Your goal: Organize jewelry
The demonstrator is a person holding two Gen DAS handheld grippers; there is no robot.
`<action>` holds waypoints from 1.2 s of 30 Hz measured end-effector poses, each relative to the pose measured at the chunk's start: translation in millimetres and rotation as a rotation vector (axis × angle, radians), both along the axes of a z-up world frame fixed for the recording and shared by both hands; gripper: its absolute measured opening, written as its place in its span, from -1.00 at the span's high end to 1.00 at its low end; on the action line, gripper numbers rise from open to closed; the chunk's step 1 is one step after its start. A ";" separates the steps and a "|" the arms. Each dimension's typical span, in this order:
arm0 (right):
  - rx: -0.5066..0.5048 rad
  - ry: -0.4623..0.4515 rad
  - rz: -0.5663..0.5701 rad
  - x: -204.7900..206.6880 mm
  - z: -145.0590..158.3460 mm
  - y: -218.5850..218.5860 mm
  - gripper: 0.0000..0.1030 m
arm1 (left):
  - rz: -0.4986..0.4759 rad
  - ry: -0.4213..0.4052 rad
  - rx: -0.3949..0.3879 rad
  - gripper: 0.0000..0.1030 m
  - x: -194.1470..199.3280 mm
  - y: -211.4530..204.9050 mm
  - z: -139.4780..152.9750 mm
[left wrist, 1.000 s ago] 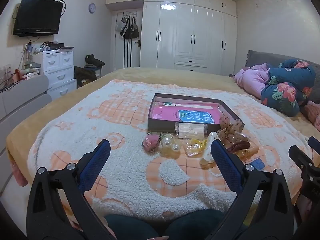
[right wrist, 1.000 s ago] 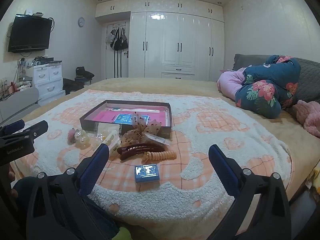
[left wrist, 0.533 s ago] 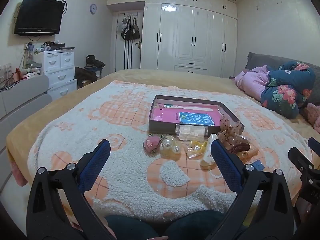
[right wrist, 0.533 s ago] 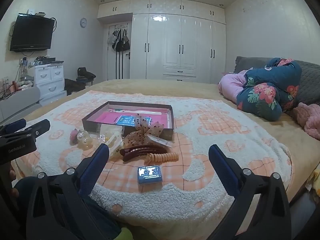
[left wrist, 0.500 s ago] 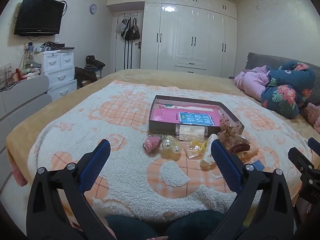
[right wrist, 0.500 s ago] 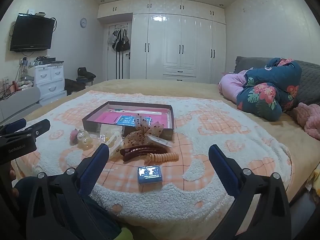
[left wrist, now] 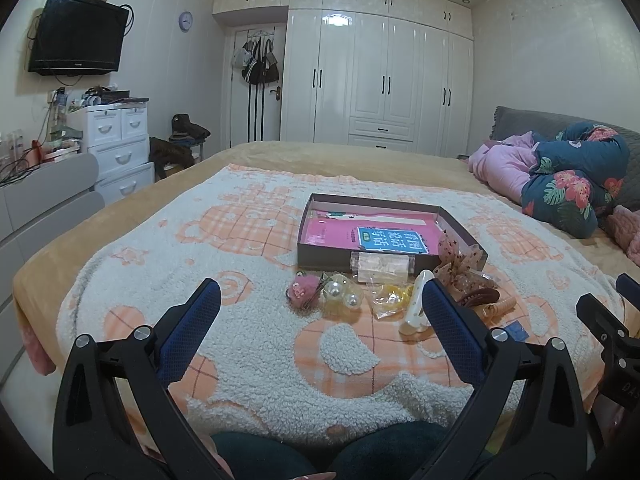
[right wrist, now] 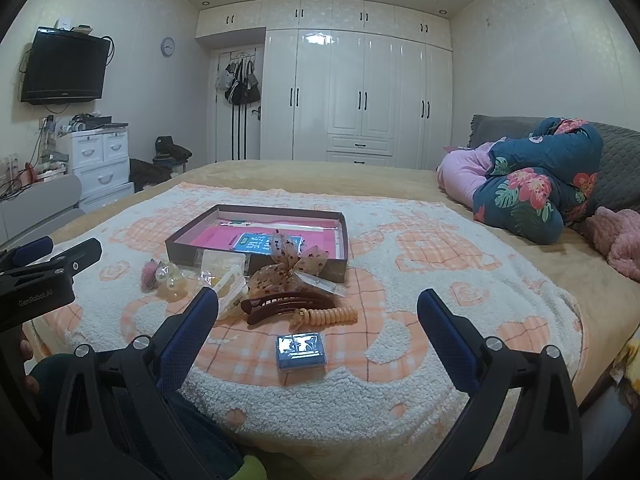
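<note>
A shallow brown box (left wrist: 320,255) with a pink and blue card inside lies on the bed blanket; it also shows in the right wrist view (right wrist: 256,267). In front of it lie a pink pompom clip (left wrist: 301,293), pearl hair ties (left wrist: 340,293), a white claw clip (left wrist: 417,309), a dotted bow (right wrist: 286,267), a dark red barrette (right wrist: 286,305), an orange coil tie (right wrist: 329,315) and a small blue box (right wrist: 301,347). My left gripper (left wrist: 320,320) is open and empty, short of the items. My right gripper (right wrist: 318,326) is open and empty above the small blue box.
The fluffy orange-and-white blanket (left wrist: 200,280) covers the bed. Bundled quilts (right wrist: 532,184) lie at the far right. White drawers (left wrist: 116,148) and a grey bench (left wrist: 40,204) stand to the left. White wardrobes (left wrist: 380,80) fill the back wall.
Both grippers have tilted up slightly, so the bed and items sit a little lower in view. Nothing on the bed has moved.
</note>
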State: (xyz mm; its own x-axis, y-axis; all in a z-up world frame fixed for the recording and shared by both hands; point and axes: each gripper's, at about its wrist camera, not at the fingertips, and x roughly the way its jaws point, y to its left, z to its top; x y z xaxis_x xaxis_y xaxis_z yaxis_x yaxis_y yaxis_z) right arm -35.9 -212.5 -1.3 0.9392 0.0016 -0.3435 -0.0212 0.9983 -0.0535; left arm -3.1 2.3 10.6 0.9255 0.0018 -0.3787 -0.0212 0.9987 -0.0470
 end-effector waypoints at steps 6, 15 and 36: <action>0.001 0.001 0.000 0.0 0.1 0.4 -0.89 | 0.000 0.000 -0.002 -0.79 -0.3 0.8 1.3; 0.000 0.000 0.001 -0.4 0.5 1.5 -0.89 | 0.001 -0.005 0.000 -0.79 -0.9 0.9 1.7; -0.001 0.010 0.007 1.0 -1.4 5.0 -0.89 | 0.004 -0.006 0.001 -0.79 -1.6 3.5 3.3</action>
State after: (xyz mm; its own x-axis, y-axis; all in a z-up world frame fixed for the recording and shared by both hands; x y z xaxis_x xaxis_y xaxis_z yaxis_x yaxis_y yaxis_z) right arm -34.9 -207.5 -2.8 0.9355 0.0079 -0.3533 -0.0290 0.9981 -0.0545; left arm -4.7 5.8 13.9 0.9279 0.0058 -0.3728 -0.0247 0.9986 -0.0460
